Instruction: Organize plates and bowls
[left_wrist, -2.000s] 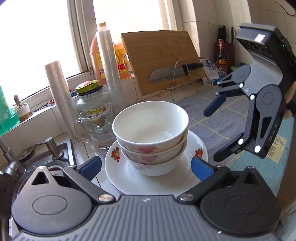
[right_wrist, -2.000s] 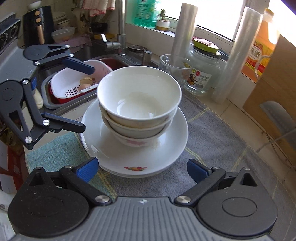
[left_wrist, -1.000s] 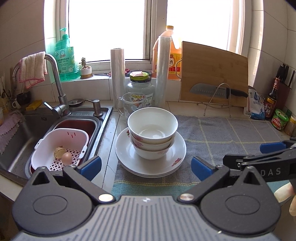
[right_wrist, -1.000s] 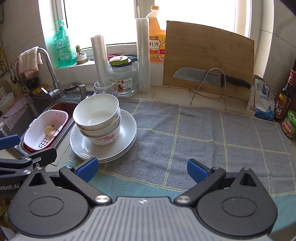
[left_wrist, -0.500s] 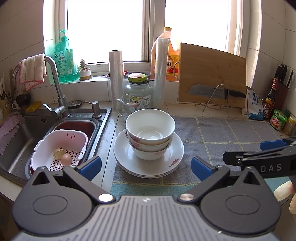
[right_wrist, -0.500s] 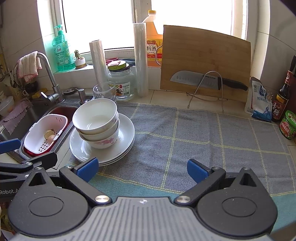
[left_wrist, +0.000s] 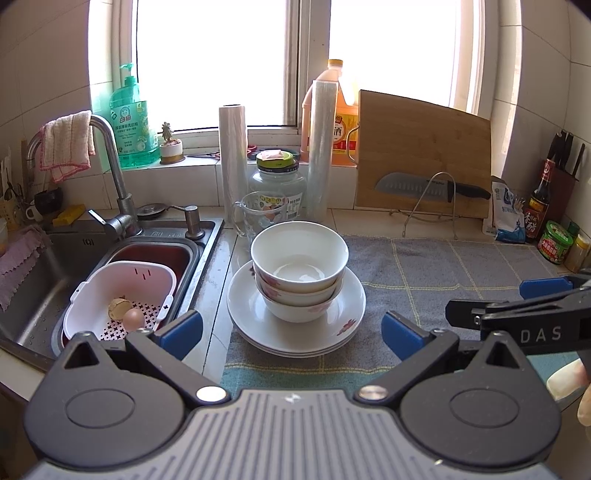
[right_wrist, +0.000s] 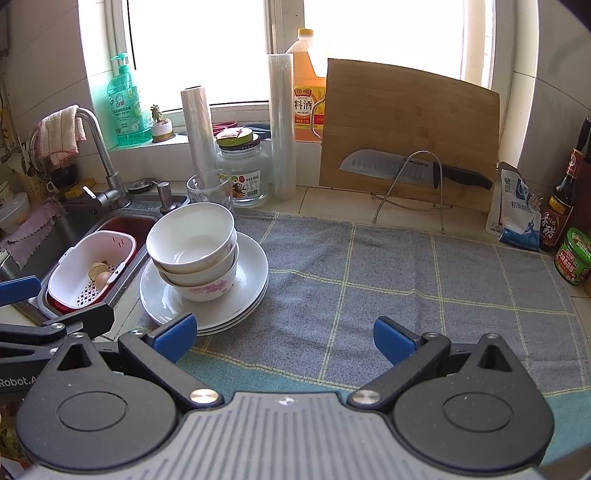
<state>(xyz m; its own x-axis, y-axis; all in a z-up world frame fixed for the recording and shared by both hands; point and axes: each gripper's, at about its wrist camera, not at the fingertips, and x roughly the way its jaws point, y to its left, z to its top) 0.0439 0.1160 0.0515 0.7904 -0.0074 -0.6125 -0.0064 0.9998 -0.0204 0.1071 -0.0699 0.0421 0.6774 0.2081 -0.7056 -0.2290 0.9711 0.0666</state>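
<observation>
- Three bowls (left_wrist: 299, 271) are nested one inside another and set on a stack of plates (left_wrist: 295, 332); by this arrangement the crockery is judged to be already gathered into one compact pile.
- The pile is placed at the left edge of the grey checked cloth (right_wrist: 406, 280), just beside the sink (left_wrist: 207, 236), with the plate rims overhanging the cloth's left border slightly.
- The wide, bare stretch of cloth to the right is left free, presumably as working space.
- The left gripper (left_wrist: 291, 332) is held near the front of the counter, pointed straight at the pile, its blue-tipped tongs spread wide apart and nothing clasped between them.
- The right gripper (right_wrist: 282, 339) is held level alongside, further right, aimed over the bare cloth; its tongs are likewise apart and empty.
- Neither gripper is touching the pile; both are kept well back from it.
- From this pose, the stacking is judged finished or nearly so.
</observation>
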